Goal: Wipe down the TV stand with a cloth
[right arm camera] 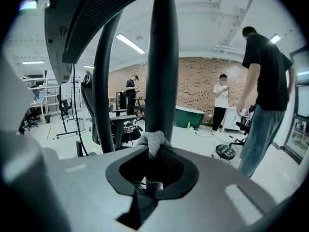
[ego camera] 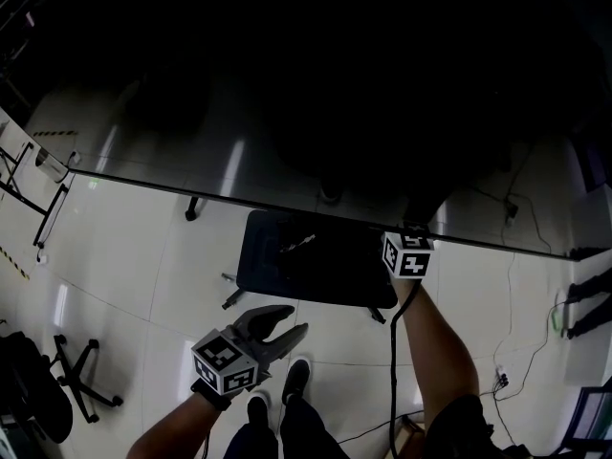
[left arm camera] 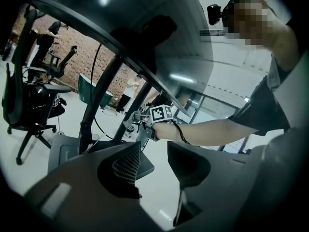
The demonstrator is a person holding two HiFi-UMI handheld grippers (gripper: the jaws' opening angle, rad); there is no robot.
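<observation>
The TV stand's dark flat base (ego camera: 316,256) lies on the white floor under the edge of a large dark screen (ego camera: 316,94). My right gripper (right arm camera: 153,151) is shut on a small grey cloth (right arm camera: 153,141), which is pressed against a dark upright pole (right arm camera: 161,57) of the stand. In the head view only its marker cube (ego camera: 408,253) shows, at the screen's edge. My left gripper (ego camera: 290,325) hangs open and empty nearer to me, apart from the stand. In the left gripper view its jaws (left arm camera: 154,153) face the right gripper (left arm camera: 137,117) beside the stand's slanted legs (left arm camera: 99,100).
A second dark stand pole (right arm camera: 104,81) rises left of the wiped one. Office chairs (left arm camera: 29,100) and several people (right arm camera: 263,95) stand around on the pale floor. Cables (ego camera: 516,342) trail at the right. A folding frame (ego camera: 72,381) lies at the lower left.
</observation>
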